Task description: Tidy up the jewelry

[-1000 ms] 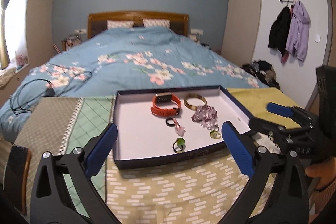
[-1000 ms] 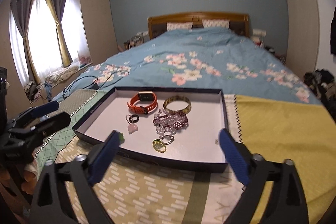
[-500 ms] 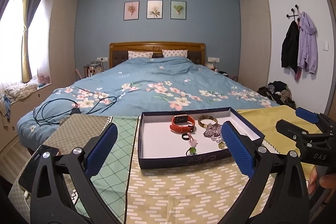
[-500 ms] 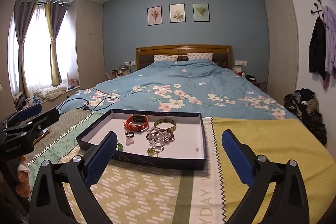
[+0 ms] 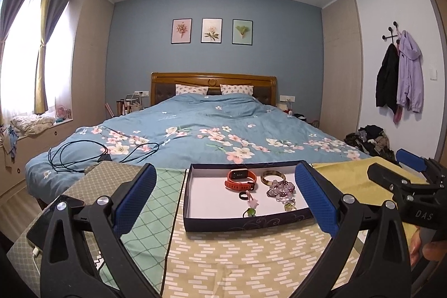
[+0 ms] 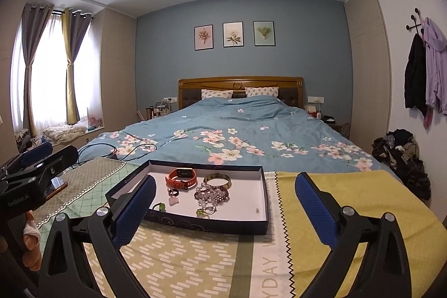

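Nothing really sorted at this point, judging by the layout. Both grippers hovered back from the work, empty: left gripper (image 5: pixel 223 203) with fingers (image 5: pixel 314 200) spread wide, right gripper (image 6: pixel 223 207) same deal, fingers (image 6: pixel 315 208) wide apart, gripping nothing.

Just past the fingertips, on the patterned cloths over the table (image 6: pixel 195 264), sat the dark box lid (image 5: pixel 245 224) used as a tray. Everything lumped loose on its white floor: green ring (image 5: pixel 249 212) nearest the front wall, small yellow-green ring (image 6: pixel 201 212) and a silvery ring (image 6: pixel 211 209) next to it, pink charm (image 5: pixel 253 202) touching a black ring (image 5: pixel 243 194), purple bead bracelet (image 6: pixel 211 194) piled in a heap, then orange smartwatch (image 6: pixel 181 177) and gold bangle (image 6: pixel 217 180) toward the far wall. Tiny stud-like speck (image 6: pixel 257 210) alone near the right wall, too small to identify.

No separate compartments visible, so probably the whole sorting job left. Beads looked tangle-prone; rings small and fiddly.

Beyond, just the bed (image 6: pixel 237 136).
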Demonstrator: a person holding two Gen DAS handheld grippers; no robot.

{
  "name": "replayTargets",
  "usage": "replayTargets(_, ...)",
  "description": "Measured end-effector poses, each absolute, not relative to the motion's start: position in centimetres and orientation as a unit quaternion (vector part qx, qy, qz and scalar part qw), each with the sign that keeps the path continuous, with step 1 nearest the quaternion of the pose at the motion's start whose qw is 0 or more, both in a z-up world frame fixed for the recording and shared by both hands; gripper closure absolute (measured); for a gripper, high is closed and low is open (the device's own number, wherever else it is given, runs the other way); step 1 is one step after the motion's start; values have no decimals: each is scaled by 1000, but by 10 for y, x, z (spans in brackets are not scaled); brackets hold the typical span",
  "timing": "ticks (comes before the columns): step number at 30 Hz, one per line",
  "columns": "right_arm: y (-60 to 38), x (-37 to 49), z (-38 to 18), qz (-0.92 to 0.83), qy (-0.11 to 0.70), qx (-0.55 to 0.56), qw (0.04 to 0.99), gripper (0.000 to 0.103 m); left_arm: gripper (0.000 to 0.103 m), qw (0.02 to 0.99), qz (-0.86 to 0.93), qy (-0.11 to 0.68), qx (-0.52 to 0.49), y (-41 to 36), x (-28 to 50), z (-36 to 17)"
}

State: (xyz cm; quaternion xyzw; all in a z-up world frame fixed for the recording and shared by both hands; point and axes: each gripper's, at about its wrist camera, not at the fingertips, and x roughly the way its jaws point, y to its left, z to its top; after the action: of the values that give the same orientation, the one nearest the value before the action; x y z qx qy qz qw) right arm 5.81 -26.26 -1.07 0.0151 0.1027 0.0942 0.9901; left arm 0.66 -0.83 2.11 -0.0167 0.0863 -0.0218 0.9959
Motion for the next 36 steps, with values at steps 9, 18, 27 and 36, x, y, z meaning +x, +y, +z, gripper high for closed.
replayTargets(9, -262, 54, -9, 95, 94, 18, 991, 7, 5, 996, -17, 82, -19, -5, 6, 25)
replayTargets(18, -261, 55, -9, 95, 93, 18, 991, 7, 5, 996, -20, 83, -16, -8, 7, 24)
replayTargets(27, -262, 55, -9, 95, 94, 22, 991, 7, 6, 996, -23, 81, -20, -10, 8, 25)
replayTargets(36, -260, 54, -6, 94, 90, 22, 991, 7, 5, 996, -28, 83, -24, -11, 9, 27)
